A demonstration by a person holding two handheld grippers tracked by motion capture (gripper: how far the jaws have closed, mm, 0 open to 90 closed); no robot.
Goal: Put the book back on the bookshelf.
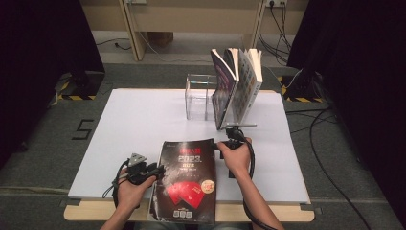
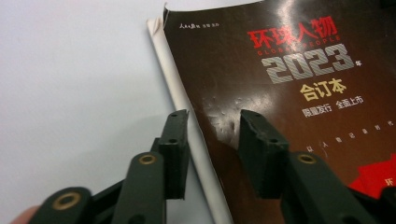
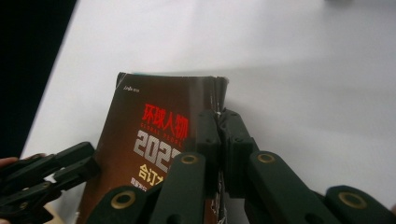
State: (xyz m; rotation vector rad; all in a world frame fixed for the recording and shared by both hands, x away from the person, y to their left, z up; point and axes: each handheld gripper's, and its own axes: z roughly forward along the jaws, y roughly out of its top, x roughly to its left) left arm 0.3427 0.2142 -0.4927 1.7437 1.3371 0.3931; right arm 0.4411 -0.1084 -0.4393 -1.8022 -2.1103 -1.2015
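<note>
A thick dark magazine [image 1: 186, 182] with red and silver print lies flat near the front edge of the white table [image 1: 134, 120]. My left gripper [image 1: 159, 170] sits at its left edge. In the left gripper view the jaws of that gripper [image 2: 214, 123] stand apart, one over the table and one over the cover [image 2: 289, 93], with the pale page edge between them and no pad pressing. My right gripper [image 1: 223, 145] is at the magazine's upper right corner. In the right gripper view this gripper [image 3: 218, 116] is shut on the edge of the magazine [image 3: 154, 107].
A clear acrylic holder [image 1: 198, 96] stands at the table's far middle. Several books [image 1: 237, 86] lean upright against its right side. Dark curtains flank the table and cables [image 1: 325, 158] run over the floor at the right.
</note>
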